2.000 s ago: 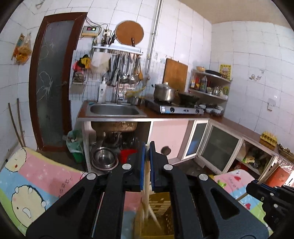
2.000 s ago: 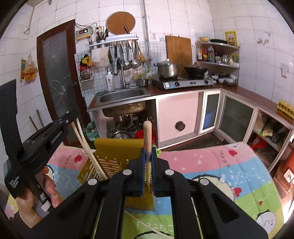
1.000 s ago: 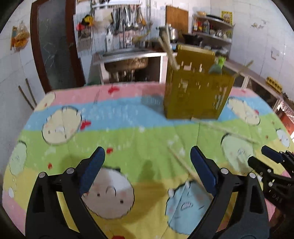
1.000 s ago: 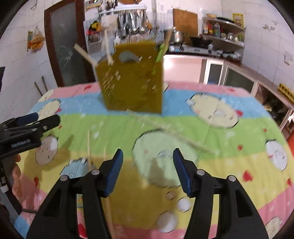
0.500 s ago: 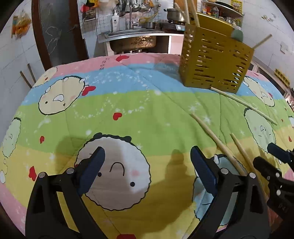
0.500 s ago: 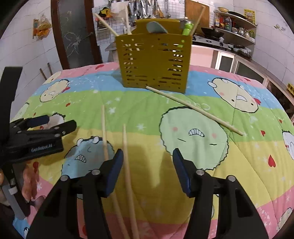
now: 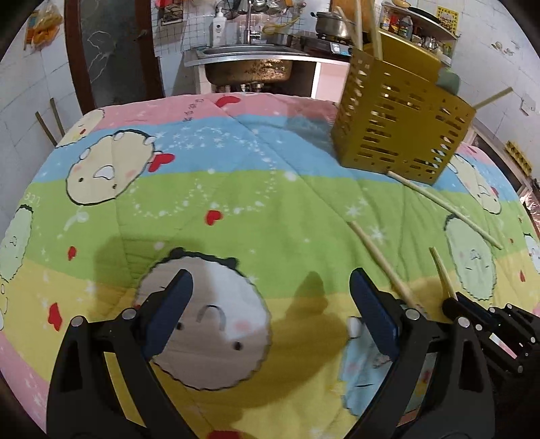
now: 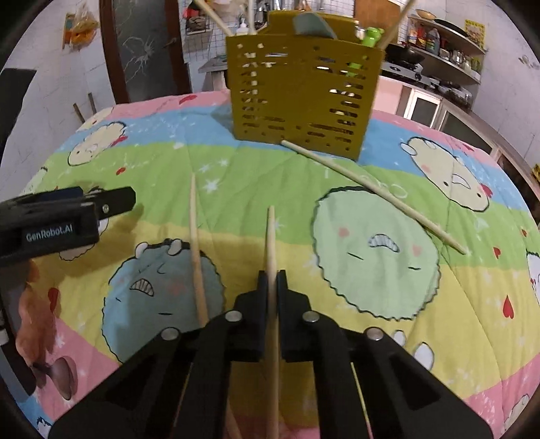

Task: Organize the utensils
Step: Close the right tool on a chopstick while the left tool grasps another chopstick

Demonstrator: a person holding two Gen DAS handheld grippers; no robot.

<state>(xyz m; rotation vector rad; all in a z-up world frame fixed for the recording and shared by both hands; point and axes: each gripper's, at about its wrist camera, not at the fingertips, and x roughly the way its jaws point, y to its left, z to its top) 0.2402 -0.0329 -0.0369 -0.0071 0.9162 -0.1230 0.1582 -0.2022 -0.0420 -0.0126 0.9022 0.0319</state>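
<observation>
A yellow slotted utensil holder [image 8: 303,94] stands at the far side of the cartoon-print cloth [image 8: 371,297], with chopsticks and a green utensil sticking out of it. Three wooden chopsticks lie loose in front of it. The jaws of my right gripper [image 8: 272,277] are closing on the middle chopstick [image 8: 271,236], and the pads press on its shaft. To its left lies a second chopstick [image 8: 195,253], and a long one [image 8: 371,196] lies diagonally by the holder. My left gripper [image 7: 270,280] hovers wide open over a white cartoon face, with nothing between its fingers.
Behind the table are a steel sink [image 7: 249,54], a stove with pots [image 7: 330,27] and a dark door [image 7: 114,50]. A person's hand [image 8: 33,320] holds the left gripper at the left edge of the right wrist view. The holder [image 7: 401,128] is at far right in the left wrist view.
The right gripper's jaws, open half a second ago, have shut around the middle chopstick. Both grippers sank a little closer to the cloth. The left one stayed open.
</observation>
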